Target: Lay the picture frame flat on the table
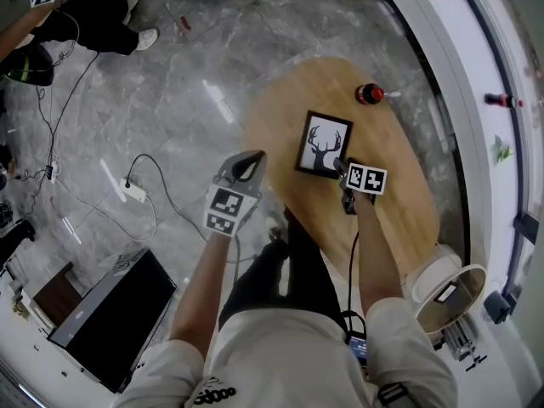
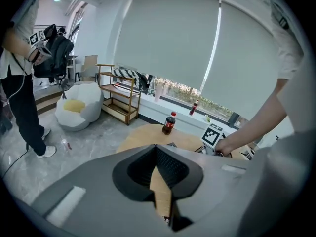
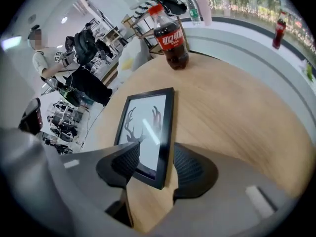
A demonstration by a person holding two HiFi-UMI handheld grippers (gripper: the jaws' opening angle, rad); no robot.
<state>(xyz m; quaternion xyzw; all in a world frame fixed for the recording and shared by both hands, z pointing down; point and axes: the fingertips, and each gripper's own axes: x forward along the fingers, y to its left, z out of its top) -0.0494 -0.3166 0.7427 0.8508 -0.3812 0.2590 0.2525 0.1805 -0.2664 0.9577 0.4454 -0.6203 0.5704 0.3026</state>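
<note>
The black picture frame (image 1: 323, 145) with a deer-antler print lies flat, face up, on the oval wooden table (image 1: 399, 194). My right gripper (image 1: 340, 167) is at the frame's near right corner. In the right gripper view the frame (image 3: 145, 127) has that corner between the jaws of my right gripper (image 3: 155, 153), which stand wide, with a strip of wood showing beside the right pad (image 3: 190, 169). My left gripper (image 1: 252, 157) hangs over the floor just off the table's left edge. In its own view, my left gripper (image 2: 156, 147) has its tips together and holds nothing.
A cola bottle (image 1: 369, 93) stands at the table's far end, beyond the frame. A white round stool (image 1: 442, 291) is by the table's near right. A cable and power strip (image 1: 133, 191) and a black case (image 1: 110, 317) lie on the floor. A person (image 1: 93, 15) stands far left.
</note>
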